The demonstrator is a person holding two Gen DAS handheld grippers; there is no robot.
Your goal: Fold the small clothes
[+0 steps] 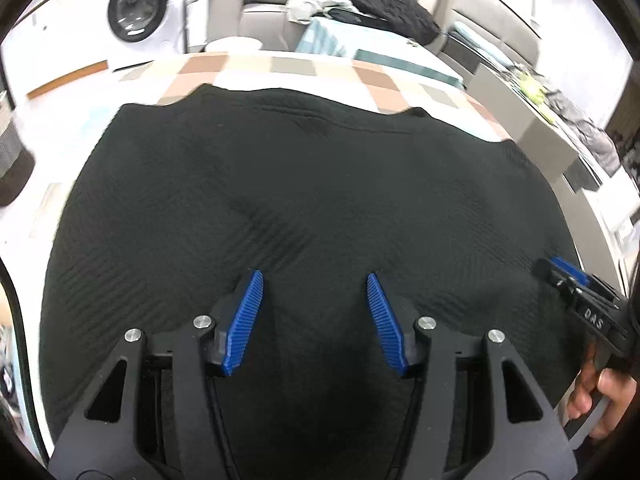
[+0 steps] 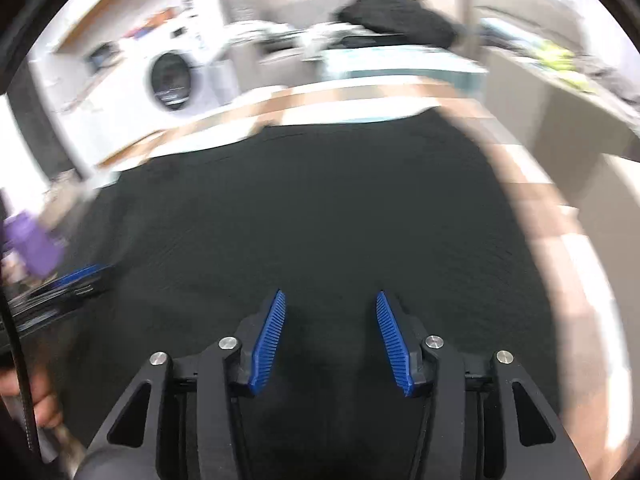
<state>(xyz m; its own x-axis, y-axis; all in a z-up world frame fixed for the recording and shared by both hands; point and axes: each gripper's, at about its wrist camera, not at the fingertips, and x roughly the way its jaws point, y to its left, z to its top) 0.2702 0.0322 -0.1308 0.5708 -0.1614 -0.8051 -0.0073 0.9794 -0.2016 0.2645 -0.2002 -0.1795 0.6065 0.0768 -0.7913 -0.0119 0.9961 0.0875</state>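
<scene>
Checked in beige, brown and white squares, the cloth-covered counter carries a black ribbed knit garment spread flat across most of its top. Above the near part of that garment the left tool is held with its blue ridged fingers set well apart and nothing between them; only dark fabric is seen in the gap. The right tool is likewise seen with its blue pads spread wide and empty over the same black ribbed knit garment, though the right wrist view is blurred. In the left wrist view the right tool is seen at the garment's right edge, gripped by a bare hand. In the right wrist view the left tool is made out at the garment's left edge, with a hand below it; whether either tool touches the fabric cannot be told. The far hem of the garment is seen to lie wavy against the checked cloth. Beyond the counter, a white front-loading washing machine is seen at the left, and a crumpled black cloth heap is piled on pale furniture behind.
</scene>
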